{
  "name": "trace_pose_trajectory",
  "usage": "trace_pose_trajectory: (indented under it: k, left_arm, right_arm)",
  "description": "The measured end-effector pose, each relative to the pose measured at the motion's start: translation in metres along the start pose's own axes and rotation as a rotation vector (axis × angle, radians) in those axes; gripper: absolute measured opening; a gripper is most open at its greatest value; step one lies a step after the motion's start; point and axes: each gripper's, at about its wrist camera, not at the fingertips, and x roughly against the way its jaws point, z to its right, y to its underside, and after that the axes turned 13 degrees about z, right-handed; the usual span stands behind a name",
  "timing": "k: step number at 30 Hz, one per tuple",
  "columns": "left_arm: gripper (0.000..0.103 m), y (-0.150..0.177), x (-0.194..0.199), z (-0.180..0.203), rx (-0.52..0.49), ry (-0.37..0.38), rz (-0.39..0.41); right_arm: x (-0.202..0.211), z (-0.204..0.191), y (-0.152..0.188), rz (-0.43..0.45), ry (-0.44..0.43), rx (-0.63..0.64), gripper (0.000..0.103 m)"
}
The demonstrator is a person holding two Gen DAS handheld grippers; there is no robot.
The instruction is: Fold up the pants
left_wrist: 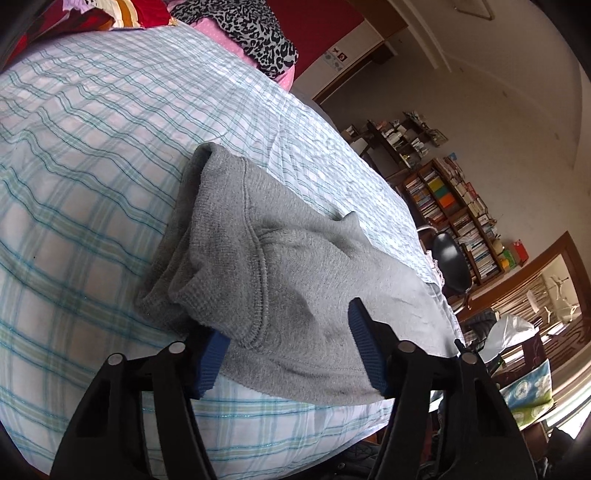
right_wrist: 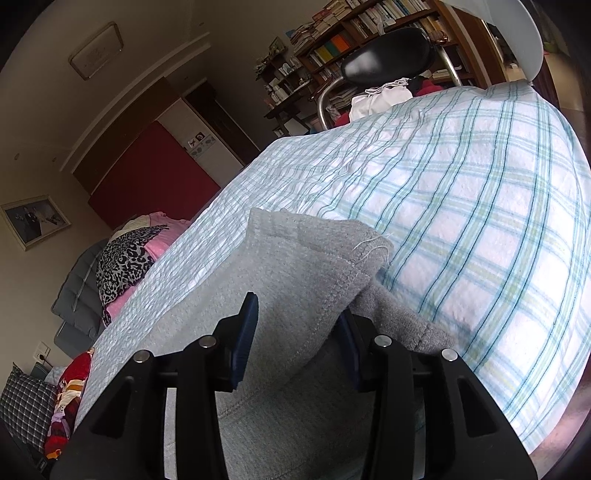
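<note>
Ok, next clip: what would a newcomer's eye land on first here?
The grey pants lie bunched in the middle of a plaid bedspread, between the blue pads of both the left gripper and the right gripper. A leopard-print cloth lies at the far end.

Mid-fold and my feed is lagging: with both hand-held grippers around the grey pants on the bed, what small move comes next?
Probably close both on the cloth before lifting. The left hand-held gripper straddles the grey pants with its pads apart from the fabric. The right hand-held gripper also has cloth between its jaws, but a firm pinch isn't clear.
</note>
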Motion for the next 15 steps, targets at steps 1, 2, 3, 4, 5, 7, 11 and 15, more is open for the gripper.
trace_pose_trajectory:
  k: [1, 2, 3, 4, 5, 7, 11, 15]
  left_arm:
    - [0.049, -0.001, -0.002, -0.002, 0.013, -0.014, -0.003]
    - [0.043, -0.001, -0.004, -0.004, 0.027, -0.024, -0.006]
    - [0.041, 0.0, -0.006, -0.006, 0.04, -0.03, -0.008]
    - [0.037, 0.0, -0.007, -0.008, 0.049, -0.036, -0.008]
    - [0.034, 0.0, -0.007, -0.009, 0.056, -0.038, -0.007]
    - [0.03, 0.0, -0.007, -0.011, 0.066, -0.045, -0.005]
    - [0.023, -0.001, -0.008, -0.015, 0.081, -0.049, -0.001]
    - [0.021, -0.004, -0.005, -0.012, 0.068, -0.054, 0.009]
  right_arm:
    - [0.0, 0.0, -0.001, 0.0, -0.004, -0.002, 0.043]
    - [0.0, 0.0, -0.002, 0.0, -0.008, -0.005, 0.043]
    - [0.0, 0.0, -0.003, 0.002, -0.012, -0.012, 0.043]
    - [-0.001, 0.0, -0.004, 0.004, -0.017, -0.019, 0.043]
    - [-0.001, 0.001, -0.007, 0.004, -0.022, -0.027, 0.043]
    - [-0.006, 0.002, -0.012, 0.0, -0.026, -0.033, 0.043]
    - [-0.016, 0.0, -0.013, 0.0, -0.004, -0.017, 0.042]
    - [-0.014, -0.008, -0.019, 0.031, 0.032, 0.036, 0.006]
